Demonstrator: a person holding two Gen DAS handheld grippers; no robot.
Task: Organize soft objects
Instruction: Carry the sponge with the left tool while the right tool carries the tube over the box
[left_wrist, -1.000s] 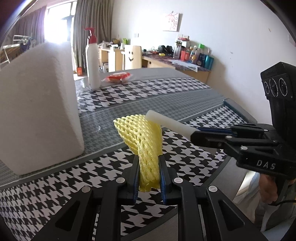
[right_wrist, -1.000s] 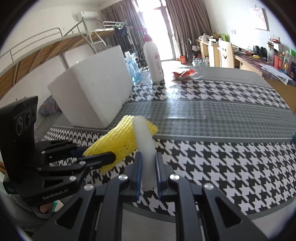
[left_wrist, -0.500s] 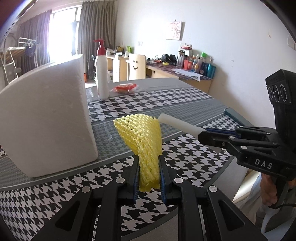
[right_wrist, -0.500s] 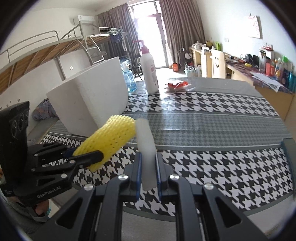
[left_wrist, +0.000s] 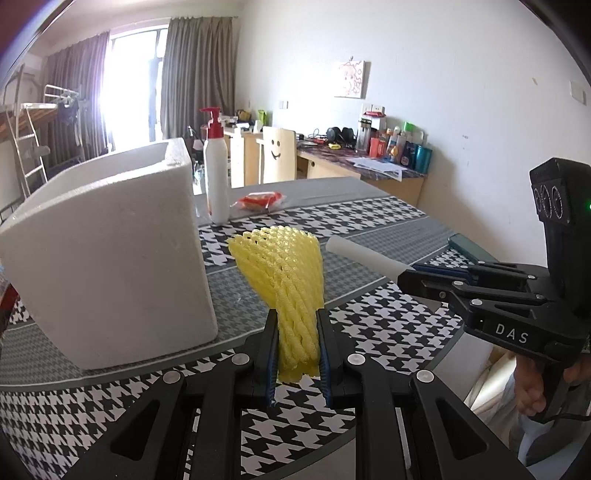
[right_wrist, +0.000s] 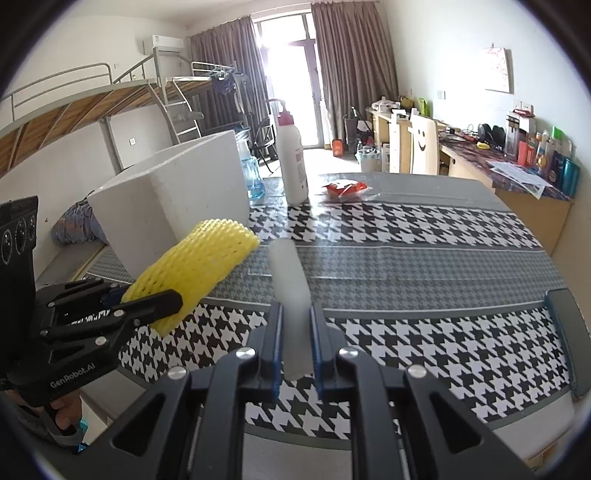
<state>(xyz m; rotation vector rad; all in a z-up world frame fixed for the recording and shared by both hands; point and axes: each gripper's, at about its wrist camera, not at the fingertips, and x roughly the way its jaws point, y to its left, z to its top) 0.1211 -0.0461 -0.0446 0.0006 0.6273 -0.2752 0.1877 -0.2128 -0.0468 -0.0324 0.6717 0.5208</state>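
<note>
Spreading across both views: houndstooth table (left_wrist: 369, 221), black, white and grey. Standing at its left: white foam box (left_wrist: 110, 258), open-topped. Rising behind: white pump bottle (left_wrist: 216, 177). Pinching yellow foam net (left_wrist: 288, 280) between pressed pads, above the table beside the box: left gripper (left_wrist: 297, 350). Clamping white foam stick (right_wrist: 290, 291), just beside the net: right gripper (right_wrist: 295, 350).
</note>
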